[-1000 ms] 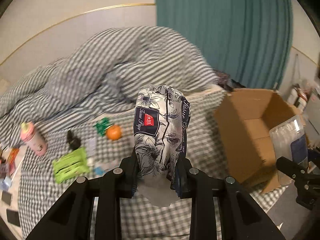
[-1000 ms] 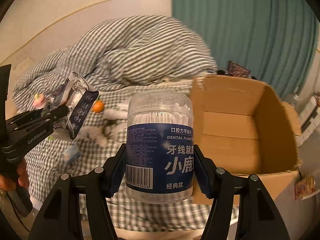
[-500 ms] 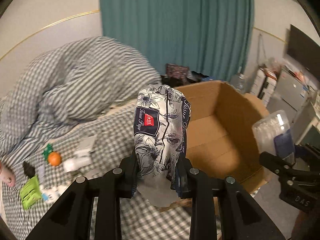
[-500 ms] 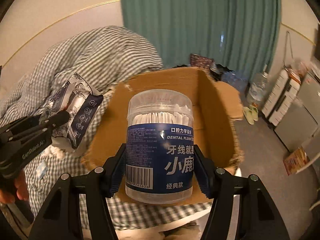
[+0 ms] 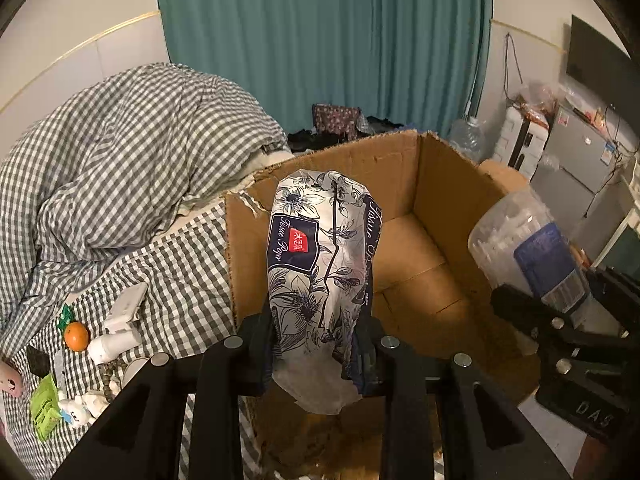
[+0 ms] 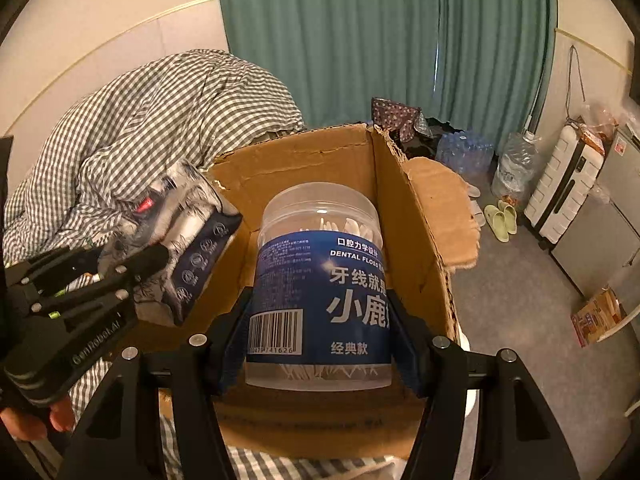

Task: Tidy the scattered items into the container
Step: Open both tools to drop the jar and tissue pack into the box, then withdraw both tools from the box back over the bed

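Observation:
A floral tissue pack (image 5: 320,264) stands upright between the pads of my left gripper (image 5: 316,344), whose jaws are opening while still touching the pack. It hangs over the left near part of the open cardboard box (image 5: 448,184). My right gripper (image 6: 320,320) is shut on a clear dental floss jar (image 6: 320,280) with a blue label, held over the middle of the box (image 6: 304,164). In the right wrist view the tissue pack (image 6: 192,240) and the left gripper (image 6: 120,268) sit at the left, above the box's left wall. The jar (image 5: 532,256) shows at the right of the left wrist view.
A checked quilt (image 5: 120,168) is heaped on the bed left of the box. An orange (image 5: 76,336), a white bottle (image 5: 114,346), a green packet (image 5: 44,404) and other small items lie on the sheet. A suitcase (image 6: 560,196) and slippers (image 6: 500,220) are on the floor at right.
Both grippers swung from over the bed to above the open box, each carrying its item. The scattered items slid to the far left of the left wrist view.

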`<action>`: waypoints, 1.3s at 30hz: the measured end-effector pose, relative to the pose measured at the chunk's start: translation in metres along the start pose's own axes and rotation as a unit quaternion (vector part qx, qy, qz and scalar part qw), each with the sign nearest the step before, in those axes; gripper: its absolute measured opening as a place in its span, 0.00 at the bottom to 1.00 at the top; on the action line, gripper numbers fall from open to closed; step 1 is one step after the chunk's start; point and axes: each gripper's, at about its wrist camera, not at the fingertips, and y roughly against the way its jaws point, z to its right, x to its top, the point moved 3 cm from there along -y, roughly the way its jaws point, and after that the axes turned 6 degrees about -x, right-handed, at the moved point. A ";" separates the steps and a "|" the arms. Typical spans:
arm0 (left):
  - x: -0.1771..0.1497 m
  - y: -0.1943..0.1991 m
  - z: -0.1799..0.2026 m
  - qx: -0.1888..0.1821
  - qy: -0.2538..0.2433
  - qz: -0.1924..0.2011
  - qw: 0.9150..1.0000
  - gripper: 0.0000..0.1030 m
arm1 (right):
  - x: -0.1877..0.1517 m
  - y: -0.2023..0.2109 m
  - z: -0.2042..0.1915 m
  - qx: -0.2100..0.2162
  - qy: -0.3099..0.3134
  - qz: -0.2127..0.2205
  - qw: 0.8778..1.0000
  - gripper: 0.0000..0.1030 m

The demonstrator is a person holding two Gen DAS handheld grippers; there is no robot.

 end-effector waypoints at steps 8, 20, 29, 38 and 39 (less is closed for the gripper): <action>0.000 -0.008 0.000 0.030 -0.028 0.019 0.999 0.90 | 0.009 -0.002 0.012 0.001 -0.036 0.016 0.999 0.89; -0.012 0.023 -0.026 0.032 -0.002 0.026 0.999 0.92 | 0.005 0.025 -0.013 -0.007 -0.012 0.022 1.000 0.89; -0.038 0.076 -0.082 0.060 0.039 0.037 0.997 0.94 | -0.003 0.060 -0.079 0.013 0.029 0.037 0.999 0.89; -0.093 0.125 -0.178 0.121 0.098 0.040 0.987 0.98 | -0.023 0.079 -0.182 0.064 0.089 0.039 0.993 0.89; -0.100 0.128 -0.188 0.127 0.106 0.039 0.985 0.98 | -0.027 0.080 -0.198 0.070 0.099 0.037 0.992 0.89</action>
